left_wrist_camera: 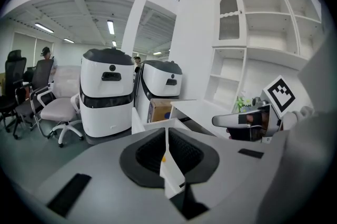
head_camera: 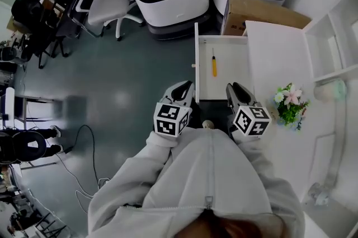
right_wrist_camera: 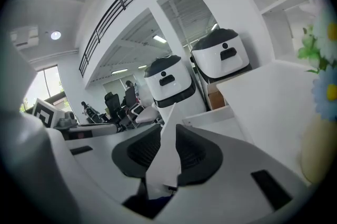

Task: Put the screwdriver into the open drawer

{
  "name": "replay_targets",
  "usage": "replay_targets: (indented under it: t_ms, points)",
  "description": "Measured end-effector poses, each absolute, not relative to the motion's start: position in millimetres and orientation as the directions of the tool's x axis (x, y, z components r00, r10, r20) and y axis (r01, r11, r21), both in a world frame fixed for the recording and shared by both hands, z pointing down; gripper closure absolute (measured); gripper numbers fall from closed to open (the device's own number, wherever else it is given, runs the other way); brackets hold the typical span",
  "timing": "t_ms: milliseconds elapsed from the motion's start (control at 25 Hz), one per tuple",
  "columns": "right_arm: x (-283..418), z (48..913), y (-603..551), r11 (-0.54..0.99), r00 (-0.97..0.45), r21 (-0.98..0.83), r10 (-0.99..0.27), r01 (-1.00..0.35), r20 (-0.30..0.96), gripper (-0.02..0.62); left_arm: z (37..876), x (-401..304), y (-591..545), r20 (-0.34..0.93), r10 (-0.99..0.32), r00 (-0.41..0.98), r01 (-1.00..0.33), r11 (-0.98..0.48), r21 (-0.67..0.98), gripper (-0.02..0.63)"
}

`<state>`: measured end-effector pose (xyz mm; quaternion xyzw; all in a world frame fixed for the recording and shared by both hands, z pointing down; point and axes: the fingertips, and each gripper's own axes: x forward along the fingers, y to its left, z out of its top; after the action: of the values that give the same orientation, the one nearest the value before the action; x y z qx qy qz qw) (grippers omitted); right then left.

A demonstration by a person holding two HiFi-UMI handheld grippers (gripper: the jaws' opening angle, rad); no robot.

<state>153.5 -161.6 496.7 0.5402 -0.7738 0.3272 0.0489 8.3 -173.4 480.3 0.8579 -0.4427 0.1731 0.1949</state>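
— Screwdriver (head_camera: pixel 213 62): looks like what?

— Small tool w/ a yellow plastic handle and a thin metal shaft, shaft end pointing away from the person. It lies flat in the open white drawer (head_camera: pixel 197 52), parallel to its knobbed front panel. It's nearer that panel than the desk-side edge, approx midway b/w the two side walls.

— Anything gripping it?

— No. The left gripper (head_camera: pixel 183 87) has its jaws pressed together to a hairline slit, w/ nothing b/w them. The right gripper (head_camera: pixel 237 88) has its jaws a little apart, also empty. Both are at the drawer's near end, left by the front-panel corner and right by the desk-side corner, apart from the screwdriver.

— Do the views differ?

— Only the head view gives the whole drawer plus the screwdriver. The left gripper view adds the right gripper side-on and tall white wall shelves (left_wrist_camera: pixel 263 33). It also has a yellow speck in the slit; can't tell what that is. The right gripper view has a drawer corner through the gap and blurred green-leaved flowers (right_wrist_camera: pixel 315 46) at the right.

— Containers?

— The drawer holds the screwdriver. A brown cardboard box (head_camera: pixel 263 10) sits beside the far corner of the white tabletop (head_camera: pixel 268 57); contents can't be made out. In the head view the flowers are pink and white, on the tabletop, set back from its drawer-side edge.
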Motion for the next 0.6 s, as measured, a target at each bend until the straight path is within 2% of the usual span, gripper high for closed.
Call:
replay_targets:
  t_ms: [200,400,600]
  points:
    - [173.0,464.3,-156.1,0.208,-0.356,-0.408,-0.874,-0.889,0.33,0.522,462.6,21.2,-176.2,0.43,-0.693,0.579,-0.806,-0.567,0.171,0.575]
    - [201.7,431.7,-152.2,0.196,-0.261,-0.279,-0.94,-0.94,0.219,0.541,438.9,35.2,-180.0,0.351,-0.692,0.631,-0.765,-0.631,0.129,0.575]
    - [219.6,426.2,-145.7,0.188,-0.232,-0.222,-0.954,-0.957,0.192,0.551,429.9,47.8,-181.3,0.291,-0.678,0.675,-0.73,-0.672,0.125,0.575]
